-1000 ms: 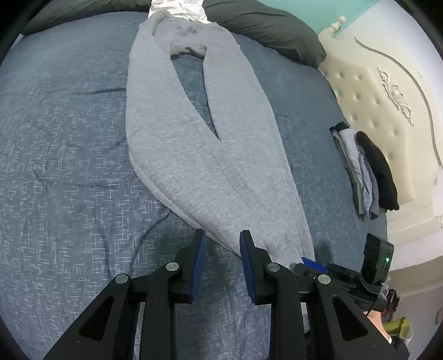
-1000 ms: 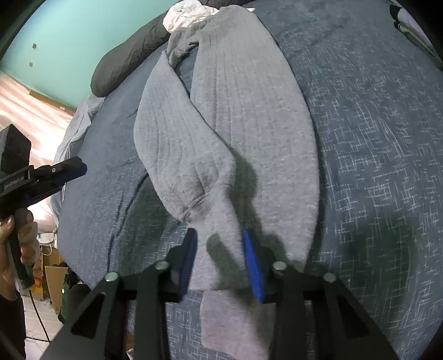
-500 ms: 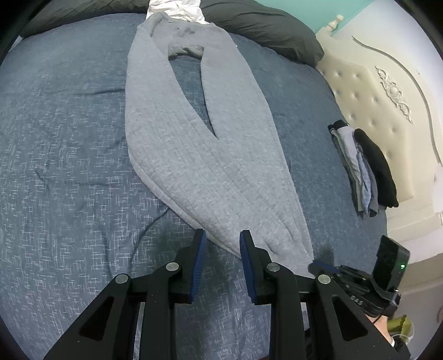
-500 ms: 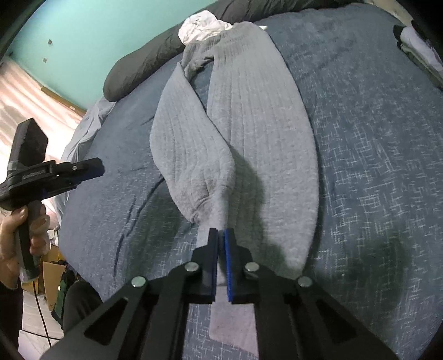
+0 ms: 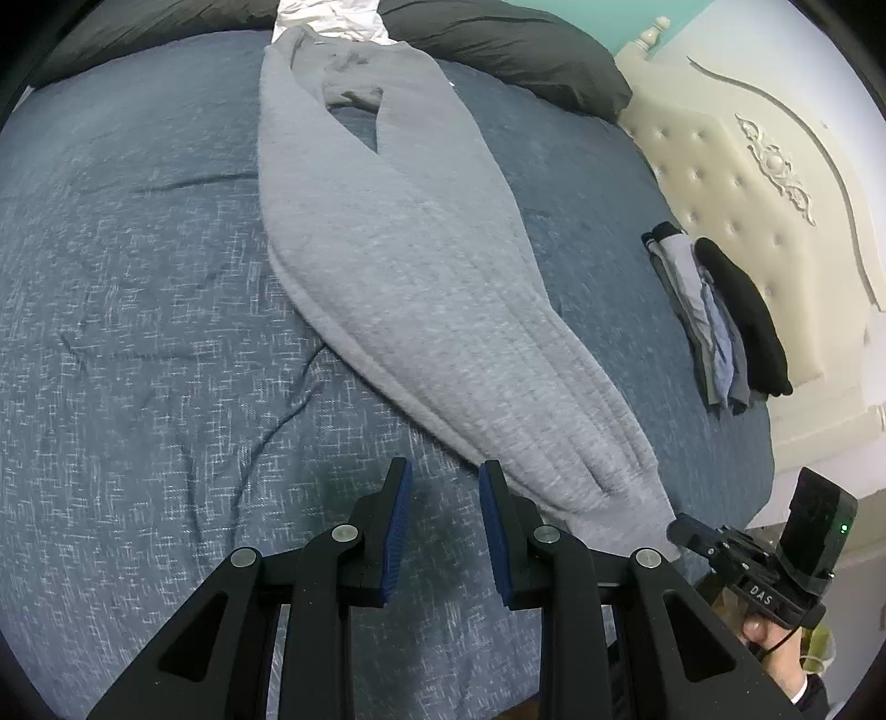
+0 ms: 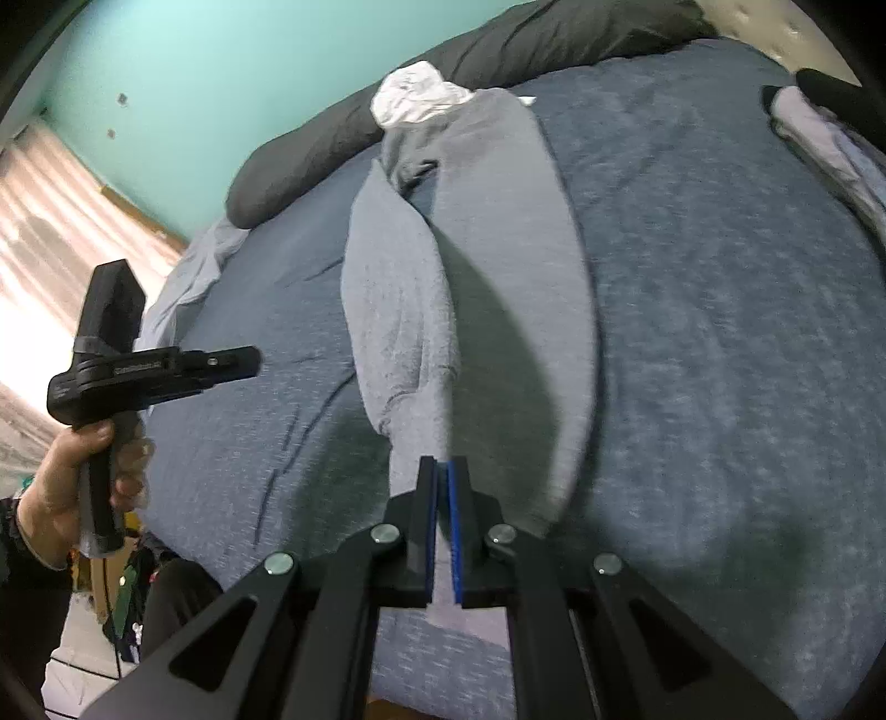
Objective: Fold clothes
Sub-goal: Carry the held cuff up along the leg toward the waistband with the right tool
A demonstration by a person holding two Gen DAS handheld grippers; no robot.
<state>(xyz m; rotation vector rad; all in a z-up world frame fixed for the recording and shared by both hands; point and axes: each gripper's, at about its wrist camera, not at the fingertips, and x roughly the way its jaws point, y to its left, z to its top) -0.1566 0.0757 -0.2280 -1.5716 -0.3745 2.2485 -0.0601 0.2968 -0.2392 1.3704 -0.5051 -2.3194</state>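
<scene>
Right gripper (image 6: 441,487): your jaws are pressed nearly together on the cuff of one leg of the grey sweatpants (image 6: 398,310), cloth pinched between the blue pads and raised off the bed (image 6: 720,332); it throws a dark shadow on the other leg just to its right.

Left gripper (image 5: 440,487): jaws parted wide, nothing between them, hovering over bare quilt. The pants' near edge lies just ahead and to its right, apart from the pads.

Long axis: the pants run straight away from both tools, cuffs near you, waist far off against the dark pillow (image 5: 498,50) and a white garment (image 6: 418,99). Your right hand has the near end; the left is the free one, nearest the unheld leg. A stack of folded clothes (image 5: 720,321) sits well right.
</scene>
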